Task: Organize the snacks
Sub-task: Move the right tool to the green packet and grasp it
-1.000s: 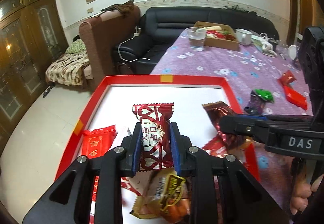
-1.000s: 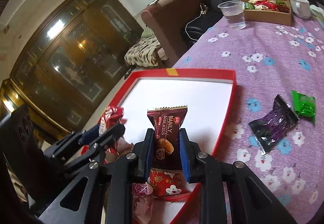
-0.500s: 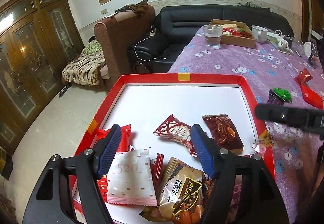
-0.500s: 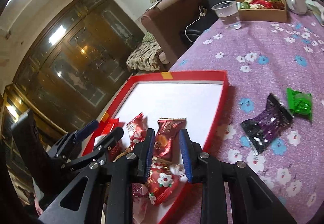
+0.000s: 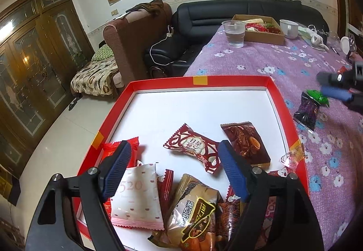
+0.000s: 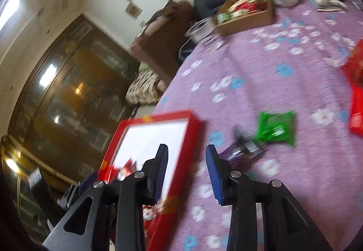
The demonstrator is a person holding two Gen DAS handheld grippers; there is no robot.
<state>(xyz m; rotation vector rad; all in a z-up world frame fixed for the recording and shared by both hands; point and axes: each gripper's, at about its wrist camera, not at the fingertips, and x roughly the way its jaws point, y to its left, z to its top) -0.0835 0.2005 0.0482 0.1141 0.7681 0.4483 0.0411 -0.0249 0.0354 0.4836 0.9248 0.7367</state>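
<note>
The red tray (image 5: 158,81) with a white floor holds several snack packets. A red-and-white heart packet (image 5: 192,148) and a brown biscuit packet (image 5: 247,144) lie loose in its middle. A white packet (image 5: 136,196) and a gold-brown one (image 5: 195,207) lie nearer. My left gripper (image 5: 174,143) hovers over them, its jaws opening and nothing between them. My right gripper (image 6: 187,148) is over the tray's right rim (image 6: 181,160), its jaws opening and empty. A purple packet (image 6: 245,148) and a green packet (image 6: 275,128) lie on the cloth just beyond it.
Red packets (image 6: 356,92) lie further right on the purple flowered cloth. At the far end stand a cardboard box of snacks (image 5: 258,30), a plastic cup of water (image 5: 234,33) and a white mug (image 5: 288,28). The table edge drops off left of the tray.
The left gripper let go of the heart packet, which now lies in the tray, and widened. The right gripper dropped the brown packet into the tray and swung right to the rim.
</note>
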